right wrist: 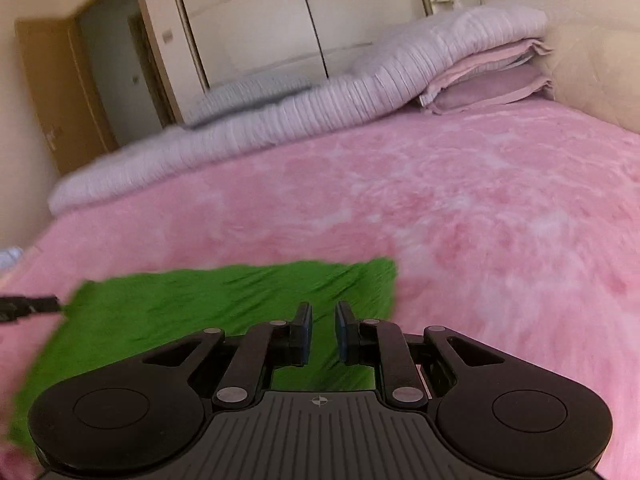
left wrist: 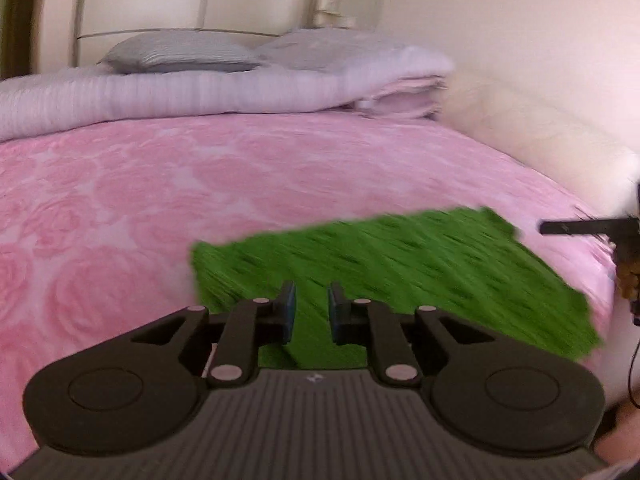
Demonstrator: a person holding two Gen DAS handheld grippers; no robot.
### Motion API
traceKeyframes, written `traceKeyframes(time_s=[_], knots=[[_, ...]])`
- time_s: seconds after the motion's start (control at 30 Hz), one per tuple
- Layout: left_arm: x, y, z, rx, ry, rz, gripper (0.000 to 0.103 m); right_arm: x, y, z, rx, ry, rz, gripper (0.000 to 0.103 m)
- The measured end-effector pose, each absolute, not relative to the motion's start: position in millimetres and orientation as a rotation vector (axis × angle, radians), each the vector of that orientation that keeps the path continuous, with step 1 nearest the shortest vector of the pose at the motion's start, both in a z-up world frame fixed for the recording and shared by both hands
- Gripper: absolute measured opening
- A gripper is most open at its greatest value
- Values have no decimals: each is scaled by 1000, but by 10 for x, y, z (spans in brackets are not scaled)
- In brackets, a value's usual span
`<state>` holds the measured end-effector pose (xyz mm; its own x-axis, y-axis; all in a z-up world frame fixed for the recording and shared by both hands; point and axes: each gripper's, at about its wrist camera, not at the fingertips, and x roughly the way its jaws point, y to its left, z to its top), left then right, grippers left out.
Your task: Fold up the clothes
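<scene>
A green garment point(left wrist: 400, 264) lies flat as a rough rectangle on the pink bed cover point(left wrist: 160, 200). My left gripper point(left wrist: 311, 300) hovers over its near left part with the jaws a little apart and nothing between them. In the right wrist view the green garment point(right wrist: 192, 312) lies low and left. My right gripper point(right wrist: 323, 322) is over its near right part, jaws a little apart and empty. The other gripper's finger shows at each view's edge point(left wrist: 576, 227) point(right wrist: 28, 306). Both views are motion-blurred.
A folded pale quilt point(left wrist: 200, 92) and grey pillows point(left wrist: 180, 54) lie along the far side of the bed, with folded pink blankets point(right wrist: 488, 80) stacked beside them. A cream wardrobe point(right wrist: 280, 20) and a door point(right wrist: 52, 100) stand behind. A cream wall point(left wrist: 540, 140) borders the bed's right side.
</scene>
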<state>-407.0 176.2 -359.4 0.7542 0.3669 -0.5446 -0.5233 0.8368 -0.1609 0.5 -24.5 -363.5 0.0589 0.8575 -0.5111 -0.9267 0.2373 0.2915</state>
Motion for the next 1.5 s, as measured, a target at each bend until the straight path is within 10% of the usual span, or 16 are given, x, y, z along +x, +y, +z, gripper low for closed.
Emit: traceKeyframes(time_s=[1.5], knots=[[-4093, 514, -3721, -275, 700, 685, 17, -1519, -1030, -3747, -165, 697, 1012, 24]])
